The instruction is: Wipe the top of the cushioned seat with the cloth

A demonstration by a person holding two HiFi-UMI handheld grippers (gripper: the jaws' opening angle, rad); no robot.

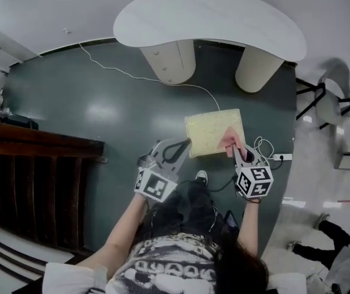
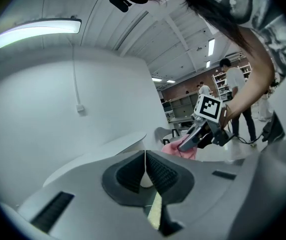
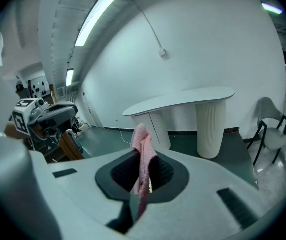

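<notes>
In the head view a pale yellow cushioned seat (image 1: 212, 130) sits on the green floor. A pink cloth (image 1: 230, 141) lies on the seat's near right corner, and my right gripper (image 1: 239, 154) is shut on it. In the right gripper view the cloth (image 3: 142, 149) stands up from between the jaws of the right gripper (image 3: 143, 169). My left gripper (image 1: 176, 149) is at the seat's near left edge. Its pads meet in the left gripper view (image 2: 145, 160), with a strip of the seat (image 2: 155, 211) showing below. That view also shows the right gripper (image 2: 199, 134) with the cloth (image 2: 175, 149).
A white table (image 1: 208, 20) on two thick legs stands beyond the seat. A white cable (image 1: 163, 81) runs across the floor, and a power strip (image 1: 282, 157) lies to the right. A dark wooden counter (image 1: 34, 164) is at the left, a chair (image 1: 328, 106) at the right.
</notes>
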